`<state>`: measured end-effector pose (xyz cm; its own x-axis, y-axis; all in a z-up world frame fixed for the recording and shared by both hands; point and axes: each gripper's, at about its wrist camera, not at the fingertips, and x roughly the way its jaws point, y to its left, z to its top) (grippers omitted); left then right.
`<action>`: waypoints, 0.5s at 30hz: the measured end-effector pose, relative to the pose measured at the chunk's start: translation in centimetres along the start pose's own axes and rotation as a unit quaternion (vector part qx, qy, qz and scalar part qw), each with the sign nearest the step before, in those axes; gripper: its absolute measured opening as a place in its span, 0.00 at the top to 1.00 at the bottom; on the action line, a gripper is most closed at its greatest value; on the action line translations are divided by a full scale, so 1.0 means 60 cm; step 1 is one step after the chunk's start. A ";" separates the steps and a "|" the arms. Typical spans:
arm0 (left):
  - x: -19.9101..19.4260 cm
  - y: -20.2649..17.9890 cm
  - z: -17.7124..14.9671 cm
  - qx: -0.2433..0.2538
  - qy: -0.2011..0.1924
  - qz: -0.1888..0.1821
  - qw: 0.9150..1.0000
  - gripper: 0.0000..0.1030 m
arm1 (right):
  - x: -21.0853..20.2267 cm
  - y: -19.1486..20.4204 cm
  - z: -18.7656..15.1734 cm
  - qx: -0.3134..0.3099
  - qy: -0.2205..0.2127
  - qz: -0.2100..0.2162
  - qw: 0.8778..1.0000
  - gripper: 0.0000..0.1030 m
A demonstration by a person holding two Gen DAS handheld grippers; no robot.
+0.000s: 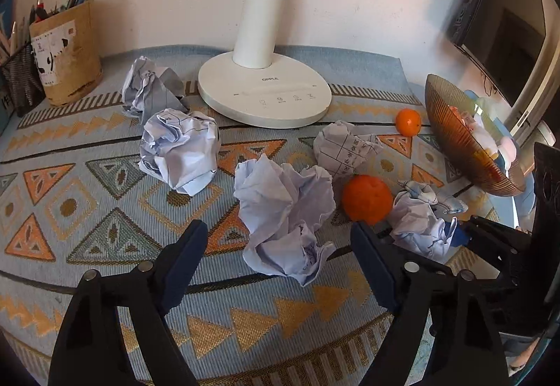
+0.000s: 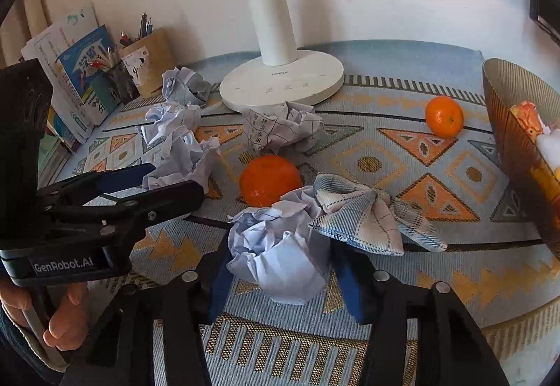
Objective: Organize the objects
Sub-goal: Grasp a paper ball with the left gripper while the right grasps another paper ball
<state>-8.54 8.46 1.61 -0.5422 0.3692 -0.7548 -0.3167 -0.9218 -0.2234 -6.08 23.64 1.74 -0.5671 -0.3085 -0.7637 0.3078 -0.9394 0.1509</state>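
Several crumpled paper balls lie on the patterned cloth. My left gripper (image 1: 280, 227) is open around one big ball (image 1: 285, 214), with a gap at each pad. My right gripper (image 2: 280, 256) is shut on a smaller paper ball (image 2: 276, 256), its blue pads pressing both sides. From the left wrist that ball (image 1: 418, 228) shows at the right with the right gripper (image 1: 458, 233) on it. A large orange (image 2: 269, 179) sits just behind it and a checked rag (image 2: 367, 218) touches its right side. A small orange (image 2: 443, 116) lies farther back.
A white lamp base (image 1: 264, 95) stands at the back centre. A ribbed brown bowl (image 1: 455, 134) with snacks sits at the right edge. A pen holder (image 1: 66, 53) and books (image 2: 75, 71) stand at the back left. A hand (image 2: 66, 316) holds the left gripper (image 2: 157, 183).
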 end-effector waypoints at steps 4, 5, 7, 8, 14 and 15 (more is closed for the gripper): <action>0.003 -0.007 -0.004 0.008 -0.002 -0.017 1.000 0.51 | -0.024 0.004 -0.006 -0.013 -0.036 0.027 0.999 0.59; -0.003 -0.009 -0.005 0.013 -0.010 -0.021 1.000 0.60 | -0.030 0.006 -0.006 -0.016 -0.043 0.033 0.998 0.59; -0.013 -0.011 -0.008 0.014 -0.020 -0.018 1.000 0.63 | -0.044 0.010 -0.009 -0.019 -0.055 0.052 0.997 0.59; -0.019 -0.012 -0.010 0.012 -0.022 -0.020 0.999 0.64 | -0.052 0.012 -0.012 -0.021 -0.057 0.060 0.996 0.59; -0.100 -0.034 -0.059 0.021 -0.056 -0.033 0.998 0.64 | -0.135 0.028 -0.071 -0.076 -0.067 0.059 0.993 0.59; -0.114 -0.036 -0.071 0.019 -0.060 -0.038 0.997 0.64 | -0.144 0.025 -0.084 -0.081 -0.065 0.051 0.993 0.59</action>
<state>-0.83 7.44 4.66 -0.6046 0.4518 -0.6561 -0.3884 -0.8863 -0.2524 3.15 25.66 5.40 -0.6176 -0.4278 -0.6599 0.4823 -0.8688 0.1119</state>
